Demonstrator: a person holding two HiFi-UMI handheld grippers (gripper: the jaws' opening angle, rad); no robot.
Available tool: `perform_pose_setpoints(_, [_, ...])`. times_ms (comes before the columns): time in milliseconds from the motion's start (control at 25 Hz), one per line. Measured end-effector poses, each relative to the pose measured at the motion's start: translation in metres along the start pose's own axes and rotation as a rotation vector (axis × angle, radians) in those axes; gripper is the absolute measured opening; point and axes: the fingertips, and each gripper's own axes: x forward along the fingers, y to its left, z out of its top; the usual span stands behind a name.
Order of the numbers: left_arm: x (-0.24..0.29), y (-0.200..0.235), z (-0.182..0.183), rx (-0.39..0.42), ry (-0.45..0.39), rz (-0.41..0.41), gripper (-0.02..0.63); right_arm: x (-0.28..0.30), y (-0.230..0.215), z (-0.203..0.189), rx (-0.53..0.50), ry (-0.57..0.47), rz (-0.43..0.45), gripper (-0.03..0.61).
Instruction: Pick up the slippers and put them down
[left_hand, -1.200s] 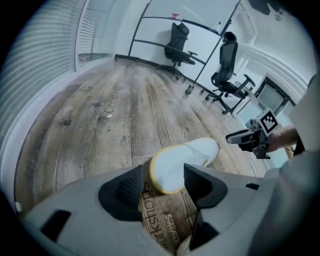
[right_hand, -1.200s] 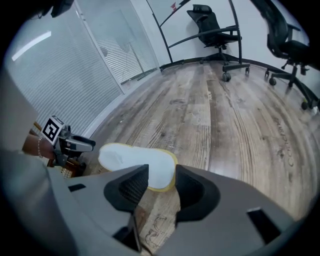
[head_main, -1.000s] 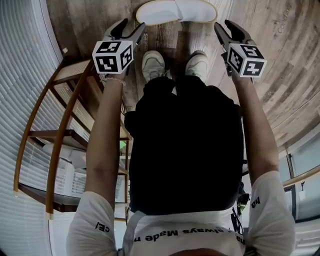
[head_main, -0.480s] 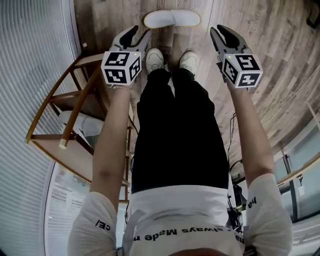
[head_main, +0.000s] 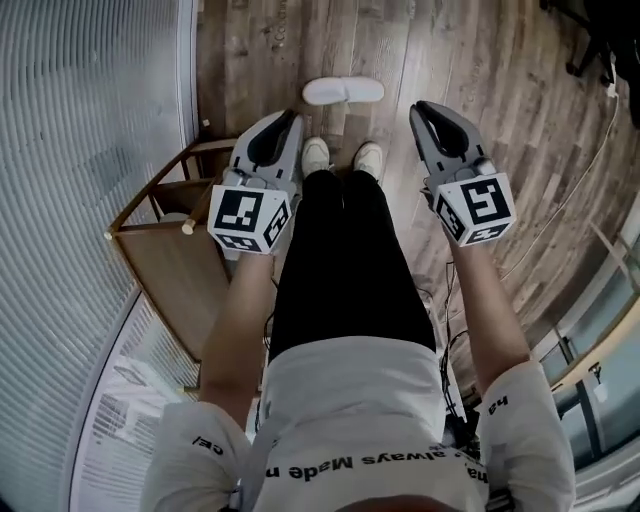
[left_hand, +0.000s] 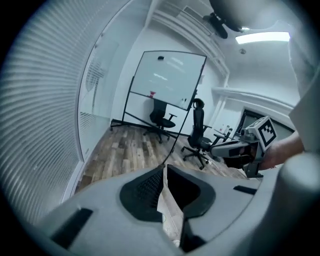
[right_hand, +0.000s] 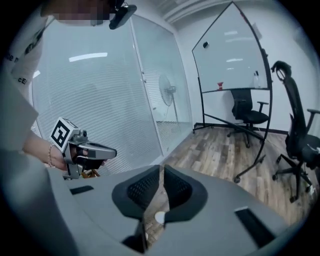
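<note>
Slippers (head_main: 343, 91) lie side by side on the floor (head_main: 480, 70), just past the person's shoes (head_main: 316, 156); only the head view shows them. Left hand-held gripper (head_main: 287, 122) and right hand-held gripper (head_main: 422, 110): jaws have just been closing, now nearly together, nothing between. Gripper views alone show whiteboard (left_hand: 167, 80) and office chairs (left_hand: 162, 120).

White slippers (head_main: 343, 91), brown wood-plank floor (head_main: 480, 60), black trousers (head_main: 345, 260), white shirt (head_main: 350, 400) with black lettering

A white short-sleeved T-shirt (head_main: 350, 400) carries black lettering along its hem at six o'clock and on both sleeves, above black trousers (head_main: 345, 260) and white trainers (head_main: 316, 155). The left gripper (head_main: 291, 115) and right gripper (head_main: 421, 108) are grey tongs with black inner pads, each backed by a white cube (head_main: 250, 220) with black square markers. What looks like a thin bracelet (right_hand: 49, 156) circles the left wrist.
</note>
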Motion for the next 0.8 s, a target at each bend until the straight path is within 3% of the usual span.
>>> perform_pose_setpoints(520, [-0.176,-0.089,0.210,0.094,-0.287,-0.032,0.012,-0.141,0.119,0.225,-0.154,-0.256,0.117,0.028])
perform_pose_setpoints(800, [-0.243,-0.132,0.283,0.117,-0.386,-0.059,0.012,-0.203,0.169,0.294,-0.184,-0.298,0.147,0.028])
